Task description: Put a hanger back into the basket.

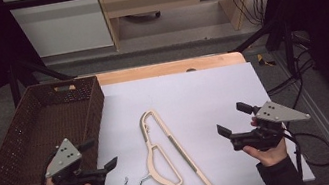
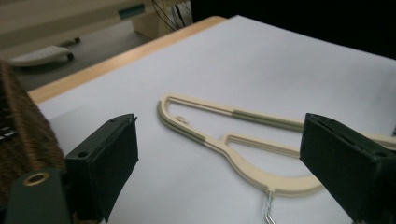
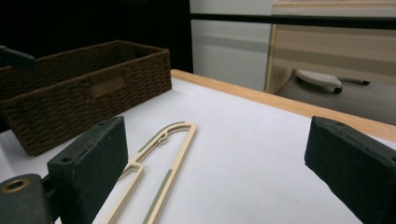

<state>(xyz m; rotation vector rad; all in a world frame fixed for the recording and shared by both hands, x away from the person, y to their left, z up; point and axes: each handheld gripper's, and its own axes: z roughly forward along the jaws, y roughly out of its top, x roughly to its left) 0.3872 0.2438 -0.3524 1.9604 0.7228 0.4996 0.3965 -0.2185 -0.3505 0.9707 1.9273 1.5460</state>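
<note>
Cream hanger [image 1: 173,157] flat on white worktop [image 1: 203,96], mid-front, foot overhanging near edge; metal hook toward left hand-held gripper [image 1: 99,156]. Grey-green strips on arms. Wicker basket [image 1: 33,139] bounds left side. Bare sheet beyond. Right hand-held gripper [image 1: 230,119] and left: jaws wide apart, empty.

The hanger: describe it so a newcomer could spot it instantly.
On the white sheet covering the table, right of the brown woven basket, lies the hanger. It lies flat between the two open claws, cream plastic with a small metal hook, the only pale, thin-framed thing there.
</note>
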